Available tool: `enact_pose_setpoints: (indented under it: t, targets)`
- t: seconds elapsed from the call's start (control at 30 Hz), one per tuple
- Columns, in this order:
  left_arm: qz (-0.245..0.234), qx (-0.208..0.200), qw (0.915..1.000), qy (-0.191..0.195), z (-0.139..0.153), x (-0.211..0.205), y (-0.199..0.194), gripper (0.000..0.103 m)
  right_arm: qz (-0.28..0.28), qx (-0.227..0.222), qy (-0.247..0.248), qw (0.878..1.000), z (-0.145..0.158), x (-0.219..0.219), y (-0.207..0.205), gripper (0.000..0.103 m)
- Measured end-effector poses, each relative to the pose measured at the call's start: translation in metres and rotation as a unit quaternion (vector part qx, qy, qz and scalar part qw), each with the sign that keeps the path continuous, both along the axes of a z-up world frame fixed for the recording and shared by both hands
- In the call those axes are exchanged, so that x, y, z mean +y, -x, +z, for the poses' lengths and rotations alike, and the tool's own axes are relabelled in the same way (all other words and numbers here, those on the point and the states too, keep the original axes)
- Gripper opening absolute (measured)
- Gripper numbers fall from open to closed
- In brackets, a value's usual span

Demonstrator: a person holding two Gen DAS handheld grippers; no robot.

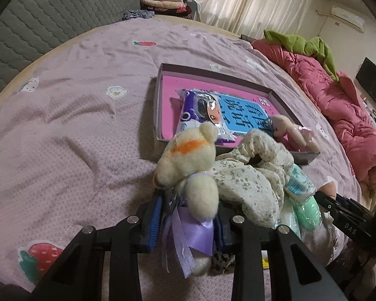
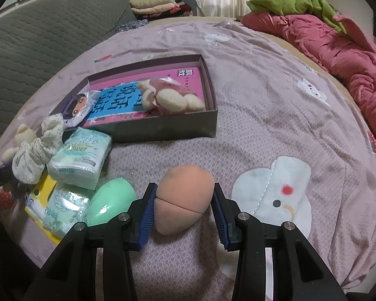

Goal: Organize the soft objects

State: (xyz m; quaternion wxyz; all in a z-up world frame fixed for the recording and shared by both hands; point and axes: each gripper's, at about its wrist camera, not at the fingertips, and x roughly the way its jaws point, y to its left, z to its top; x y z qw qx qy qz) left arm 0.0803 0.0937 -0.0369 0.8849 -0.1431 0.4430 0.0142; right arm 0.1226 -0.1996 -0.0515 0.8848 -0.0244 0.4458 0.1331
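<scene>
Left gripper (image 1: 188, 213) was clamped on the bear (image 1: 188, 165), fingers (image 1: 156, 215) pinching its body at the purple ribbon (image 1: 193, 233). Bear sat just short of the box (image 1: 163, 95), at its near edge, head toward it.

Right gripper (image 2: 184, 205) sat around the orange sponge (image 2: 183, 198), fingers (image 2: 146, 215) wide. One finger touched or nearly touched the sponge; a gap showed at the other. Sponge lay on the bed (image 2: 275, 125), in front of the box (image 2: 178, 128) and apart from it.

In the box: a pink book (image 2: 188, 80), a wipes pack (image 2: 77, 110) and a pink-dressed bunny (image 2: 173, 97) lying on the book.

Beside the box's near corner, a pile: floral cloth (image 2: 35, 155) against the bear, tissue pack (image 2: 80, 160) touching the cloth, second tissue pack (image 2: 62, 210) on a yellow item (image 2: 40, 190), green sponge (image 2: 110, 200) just beside the right gripper.

Beyond the box: red quilt (image 2: 338, 47) with green cloth (image 2: 295, 2) on top, folded clothes (image 2: 158, 5) at the far bed edge.
</scene>
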Motion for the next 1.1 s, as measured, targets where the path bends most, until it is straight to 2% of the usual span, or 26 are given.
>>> enact_pose_setpoints:
  t: [0.57,0.83,1.1]
  targets:
    - [0.042,-0.021,0.9989,-0.006,0.014,0.022,0.014,0.035,0.014,-0.04,-0.011,0.999,0.019,0.003,0.003,0.044]
    - [0.029,-0.06,0.9975,-0.023,0.03,0.013,0.014,0.034,0.03,-0.077,-0.013,0.996,0.036,0.011,0.006,0.044]
    - [0.005,-0.065,0.9976,-0.022,0.031,-0.001,0.005,0.034,0.05,-0.103,-0.01,0.993,0.048,0.028,0.002,0.044]
